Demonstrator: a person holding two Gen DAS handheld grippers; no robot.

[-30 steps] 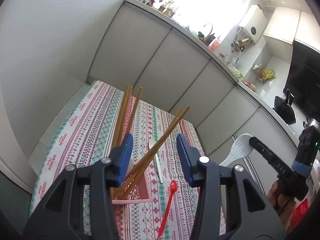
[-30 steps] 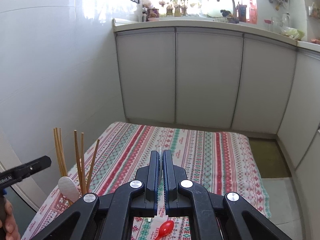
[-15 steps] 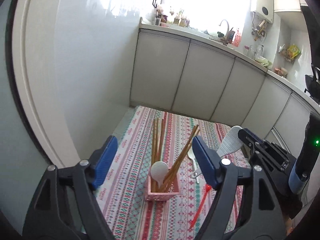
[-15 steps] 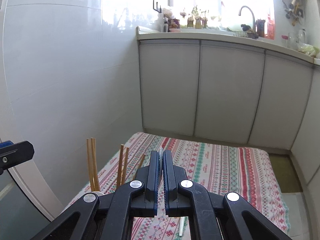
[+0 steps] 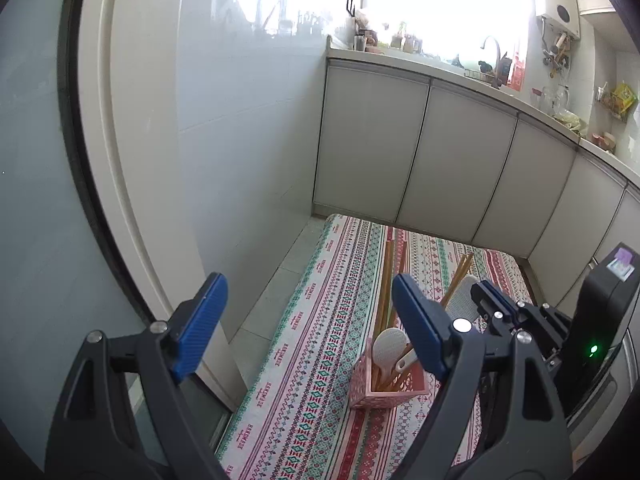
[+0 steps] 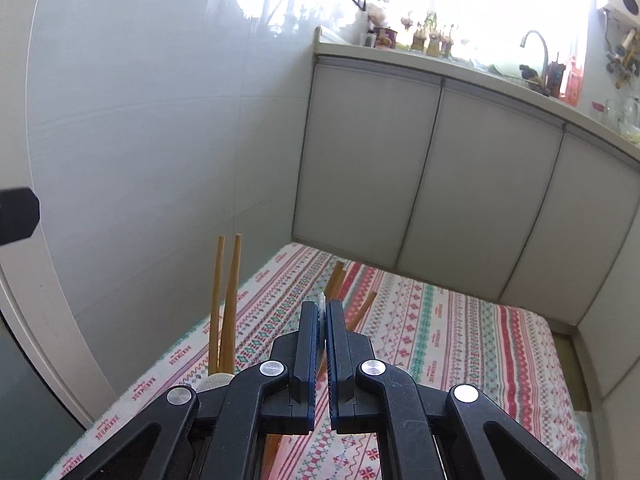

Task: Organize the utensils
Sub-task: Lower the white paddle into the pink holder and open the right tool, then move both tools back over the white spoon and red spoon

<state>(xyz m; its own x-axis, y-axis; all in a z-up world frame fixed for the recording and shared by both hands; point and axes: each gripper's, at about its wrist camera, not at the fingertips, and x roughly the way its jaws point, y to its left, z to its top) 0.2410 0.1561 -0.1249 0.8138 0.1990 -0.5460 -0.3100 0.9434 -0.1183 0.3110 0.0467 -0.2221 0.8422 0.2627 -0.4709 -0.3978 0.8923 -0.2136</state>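
A pink holder (image 5: 386, 394) stands on the patterned tablecloth (image 5: 320, 360) with several wooden chopsticks (image 5: 386, 280) and a white rice paddle (image 5: 386, 346) in it. My left gripper (image 5: 312, 328) is open and empty, up and left of the holder. My right gripper (image 6: 322, 320) is shut on a second white rice paddle (image 5: 462, 298), held edge-on above the holder; only its thin rim (image 6: 321, 300) shows between the pads. The chopsticks (image 6: 226, 304) rise just left of my right gripper, which also shows in the left wrist view (image 5: 486, 294).
A white wall (image 5: 240, 160) runs along the table's left edge, with a door frame (image 5: 120, 200) nearer. Grey cabinets (image 6: 460, 180) under a counter with a sink stand behind the table. Floor tiles (image 5: 276, 292) lie between the wall and the table.
My left gripper has pulled back, up and left, away from the holder. My right gripper has moved left with the paddle, over the holder. The red spoon and the loose utensil have gone out of view.
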